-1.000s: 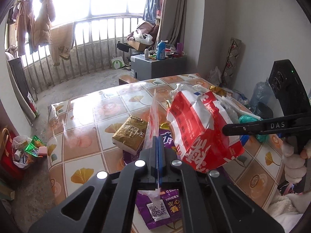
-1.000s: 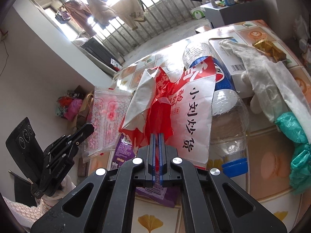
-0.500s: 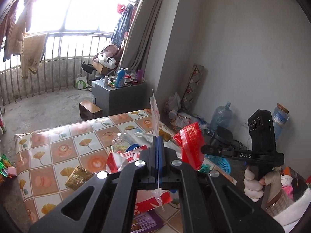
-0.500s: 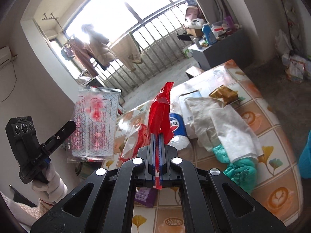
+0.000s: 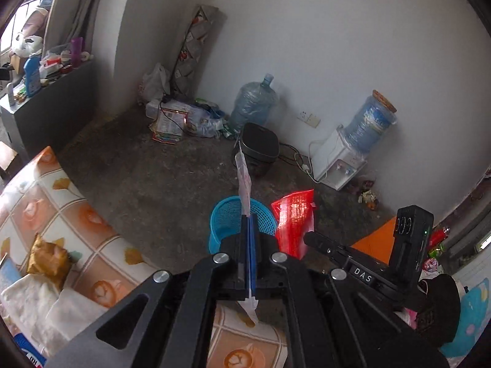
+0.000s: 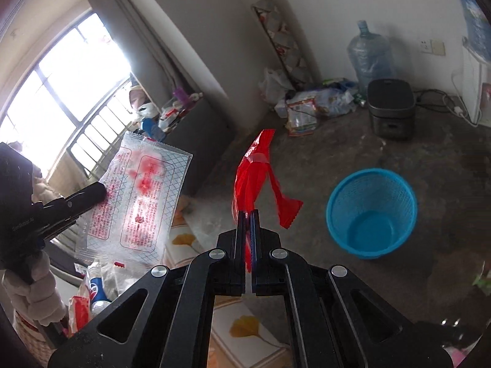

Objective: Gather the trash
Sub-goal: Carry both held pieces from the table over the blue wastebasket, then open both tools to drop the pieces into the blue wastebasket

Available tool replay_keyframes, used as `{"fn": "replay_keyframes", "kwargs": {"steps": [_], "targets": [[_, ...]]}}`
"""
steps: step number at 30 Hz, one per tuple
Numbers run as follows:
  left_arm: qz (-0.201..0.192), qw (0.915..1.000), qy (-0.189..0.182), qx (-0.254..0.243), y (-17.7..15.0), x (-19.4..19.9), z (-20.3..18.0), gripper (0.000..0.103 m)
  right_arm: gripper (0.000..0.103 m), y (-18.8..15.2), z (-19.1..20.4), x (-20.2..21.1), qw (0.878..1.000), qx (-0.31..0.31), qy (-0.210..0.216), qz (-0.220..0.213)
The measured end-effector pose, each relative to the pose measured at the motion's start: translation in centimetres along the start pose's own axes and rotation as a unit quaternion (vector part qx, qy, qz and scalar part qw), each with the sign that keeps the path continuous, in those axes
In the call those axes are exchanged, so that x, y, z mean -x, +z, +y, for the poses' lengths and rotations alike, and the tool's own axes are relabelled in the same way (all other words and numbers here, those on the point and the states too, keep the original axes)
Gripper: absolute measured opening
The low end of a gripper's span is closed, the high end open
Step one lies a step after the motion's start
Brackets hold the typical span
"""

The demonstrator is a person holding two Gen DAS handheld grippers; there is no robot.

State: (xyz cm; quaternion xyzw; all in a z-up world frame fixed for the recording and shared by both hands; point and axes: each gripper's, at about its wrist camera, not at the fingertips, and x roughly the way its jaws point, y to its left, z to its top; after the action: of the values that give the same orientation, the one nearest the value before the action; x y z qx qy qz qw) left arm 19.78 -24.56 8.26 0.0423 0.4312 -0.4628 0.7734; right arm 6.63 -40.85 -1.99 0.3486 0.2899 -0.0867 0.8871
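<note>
My left gripper [image 5: 248, 219] is shut on a clear plastic wrapper with red print [image 5: 244, 184], seen edge-on in the left wrist view and flat in the right wrist view [image 6: 138, 196]. My right gripper [image 6: 248, 213] is shut on a red plastic wrapper [image 6: 253, 171], which also shows beside the left gripper [image 5: 294, 220]. A blue mesh waste basket [image 6: 371, 211] stands on the floor to the right of the red wrapper, its inside bare. In the left wrist view the basket [image 5: 230, 214] sits just beyond my fingers.
The tiled table [image 5: 46, 202] with a gold packet [image 5: 49, 259] and white cloth [image 5: 36, 300] lies at lower left. On the concrete floor stand a black cooker [image 5: 259, 148], water jugs [image 5: 253, 102], a dispenser [image 5: 340, 159] and a litter pile [image 5: 181, 121] by the wall.
Both grippers swung away from the table to the floor side, each still holding its wrapper. The blue basket has come into both views.
</note>
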Motion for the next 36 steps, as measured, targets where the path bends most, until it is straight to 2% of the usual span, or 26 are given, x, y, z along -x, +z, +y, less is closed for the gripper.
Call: {"fn": "replay_keyframes", "kwargs": {"steps": [5,9,10,11,12,13,14,16,21,25,27,30,32,34,36], "targets": [[0.08,0.9963,-0.021,-0.022,3.6,-14.0,-2.5,0.0,0.001,1.4,-7.3,-4.8,0.996,-0.065,-0.056,0.006],[0.118,0.9923,-0.001,-0.039,4.3,-23.9,-3.0,0.0,0.002,2.5,-12.6,-9.4,0.99,-0.104,-0.095,0.018],[0.119,0.992,0.009,-0.04,3.6,-25.5,-3.2,0.002,0.005,2.8,-13.9,-10.6,0.988,-0.109,-0.101,0.025],[0.122,0.9917,0.013,-0.037,3.3,-27.2,-3.1,0.014,0.005,3.0,-15.1,-12.1,0.987,-0.116,-0.109,0.034],[0.129,0.991,0.017,-0.034,3.0,-28.6,-3.0,0.034,0.006,2.9,-16.4,-13.2,0.984,-0.122,-0.124,0.043],[0.131,0.9907,0.024,-0.03,2.6,-29.3,-2.6,0.04,0.016,2.7,-17.7,-14.3,0.98,-0.131,-0.14,0.053],[0.131,0.9906,0.033,-0.025,2.4,-30.2,-2.5,0.043,0.033,2.3,-18.9,-15.2,0.975,-0.143,-0.155,0.065],[0.138,0.9899,0.027,-0.018,1.6,-30.7,-2.1,0.043,0.037,1.0,-20.8,-15.6,0.968,-0.167,-0.171,0.079],[0.116,0.9918,0.025,-0.046,1.8,-27.8,-2.2,0.047,0.037,-0.4,-21.2,-13.9,0.966,-0.176,-0.177,0.071],[0.084,0.9939,0.017,-0.07,3.6,-22.8,-3.3,0.049,0.038,1.0,-17.6,-11.3,0.976,-0.127,-0.176,0.032],[0.061,0.9938,0.018,-0.091,4.7,-19.2,-3.8,0.052,0.046,2.1,-14.6,-9.4,0.982,-0.082,-0.169,-0.001],[0.022,0.9931,0.017,-0.114,5.9,-11.7,-3.9,0.054,0.066,3.3,-9.0,-5.5,0.987,-0.001,-0.148,-0.061],[-0.011,0.9917,0.028,-0.125,6.0,-5.7,-3.6,0.057,0.083,3.4,-4.9,-2.6,0.984,0.054,-0.132,-0.106],[-0.043,0.9893,0.056,-0.128,5.5,0.6,-2.7,0.061,0.094,2.9,-1.1,-0.1,0.977,0.106,-0.116,-0.147],[-0.076,0.9858,0.091,-0.119,4.3,6.9,-1.4,0.063,0.095,1.9,2.1,1.9,0.968,0.149,-0.097,-0.177]]}}
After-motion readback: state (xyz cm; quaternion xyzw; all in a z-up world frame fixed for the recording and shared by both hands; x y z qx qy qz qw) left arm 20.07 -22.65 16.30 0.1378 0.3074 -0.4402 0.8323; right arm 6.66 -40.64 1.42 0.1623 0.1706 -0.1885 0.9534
